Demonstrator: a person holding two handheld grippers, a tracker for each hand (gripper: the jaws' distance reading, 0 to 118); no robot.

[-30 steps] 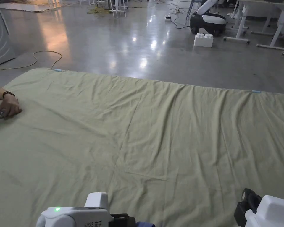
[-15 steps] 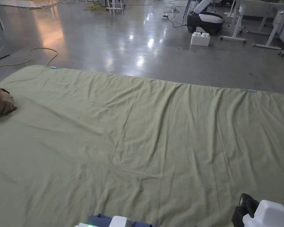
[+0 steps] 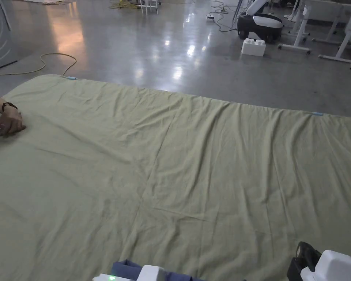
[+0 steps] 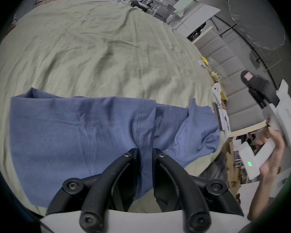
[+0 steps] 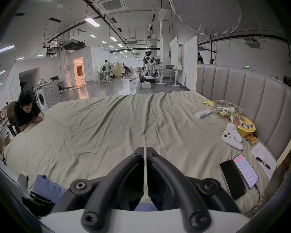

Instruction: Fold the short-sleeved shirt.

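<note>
Far off to the left of both tongs, a person [image 5: 26, 112] leans on the edge of the bed, one hand [image 3: 11, 122] resting on the green sheet [image 3: 178, 164]. The left tongs [image 4: 145, 152] are clenched on a bunched fold of the blue shirt [image 4: 77, 135], both jaws pressing the cloth beside a stitched hem. The shirt lies crumpled on the near edge of the sheet, spreading to either side of those jaws. To their right, the right tongs [image 5: 145, 150] are raised clear of the sheet, jaws pressed together with nothing between them; a corner of the shirt shows low and left of them. Further right, near the padded headboard [image 5: 252, 92], lie two phones [image 5: 238, 174], a white toy [image 5: 232, 138] and snack packets [image 5: 225, 108].
</note>
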